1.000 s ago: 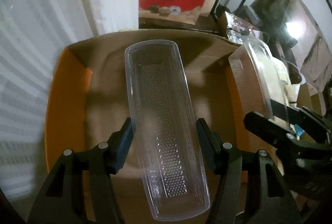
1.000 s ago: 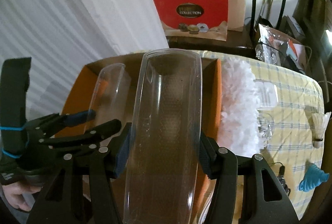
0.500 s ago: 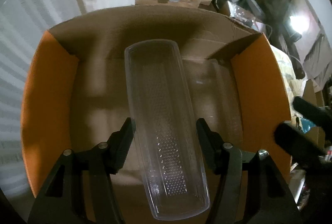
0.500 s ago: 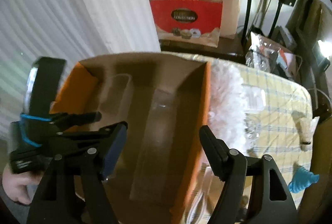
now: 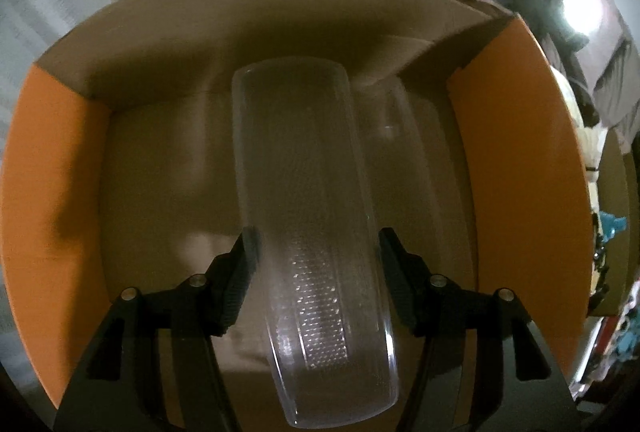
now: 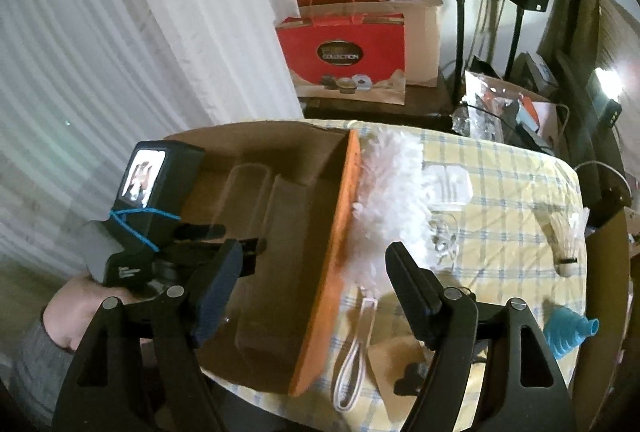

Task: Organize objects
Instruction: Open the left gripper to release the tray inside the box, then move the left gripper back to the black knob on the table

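Observation:
My left gripper (image 5: 316, 244) is shut on a long clear plastic tray (image 5: 312, 192) with a dotted bottom, holding it low inside a cardboard box (image 5: 52, 192) with orange flaps. A second clear tray (image 5: 412, 160) lies on the box floor just to its right. In the right wrist view my right gripper (image 6: 316, 256) stands open and empty above the box's right orange flap (image 6: 344, 192). There both trays show faintly in the box: the held tray (image 6: 244, 188) and the loose tray (image 6: 284, 232). A hand (image 6: 76, 312) holds the left unit at the box's left side.
A white feather duster (image 6: 388, 192) lies against the box on a checked tablecloth (image 6: 500, 192). A shuttlecock (image 6: 568, 236) and a blue funnel (image 6: 568, 332) sit at the right. A red gift bag (image 6: 340, 48) stands behind the table, by a white curtain (image 6: 120, 52).
My right gripper let its clear tray go into the box, opened, and drew back up and to the right. My left gripper sank deeper into the box with its tray.

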Tool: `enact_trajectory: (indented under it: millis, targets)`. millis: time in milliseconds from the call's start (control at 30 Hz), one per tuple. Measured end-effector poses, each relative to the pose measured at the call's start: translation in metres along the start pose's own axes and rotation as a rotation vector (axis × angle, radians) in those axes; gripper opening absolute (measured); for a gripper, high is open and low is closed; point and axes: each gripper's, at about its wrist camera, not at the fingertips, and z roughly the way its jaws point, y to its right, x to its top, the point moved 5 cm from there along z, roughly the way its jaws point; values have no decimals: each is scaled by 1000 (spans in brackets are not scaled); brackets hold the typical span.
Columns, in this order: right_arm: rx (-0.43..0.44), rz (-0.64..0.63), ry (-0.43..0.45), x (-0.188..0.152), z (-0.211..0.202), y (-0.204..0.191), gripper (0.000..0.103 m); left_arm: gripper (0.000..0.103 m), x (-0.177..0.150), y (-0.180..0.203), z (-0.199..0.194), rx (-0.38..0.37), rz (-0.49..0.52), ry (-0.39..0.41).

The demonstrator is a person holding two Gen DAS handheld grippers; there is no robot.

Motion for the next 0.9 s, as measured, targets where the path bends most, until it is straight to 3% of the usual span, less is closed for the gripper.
enact_trajectory:
  millis: [433, 467, 567, 733, 900]
  targets:
    - [-7, 39, -7, -17, -10, 28, 76, 56, 3, 47, 8, -11, 44, -32]
    - [-9, 43, -8, -19, -10, 30, 76, 58, 3, 47, 8, -11, 39, -34]
    - [-9, 49, -6, -21, -12, 35, 76, 80, 2, 45, 11, -18, 40, -68]
    - [-14, 51, -1, -25, -14, 39, 76, 81, -5, 42, 8, -4, 48, -75]
    - [-25, 51, 7, -27, -19, 43, 76, 81, -10, 35, -9, 25, 18, -7]
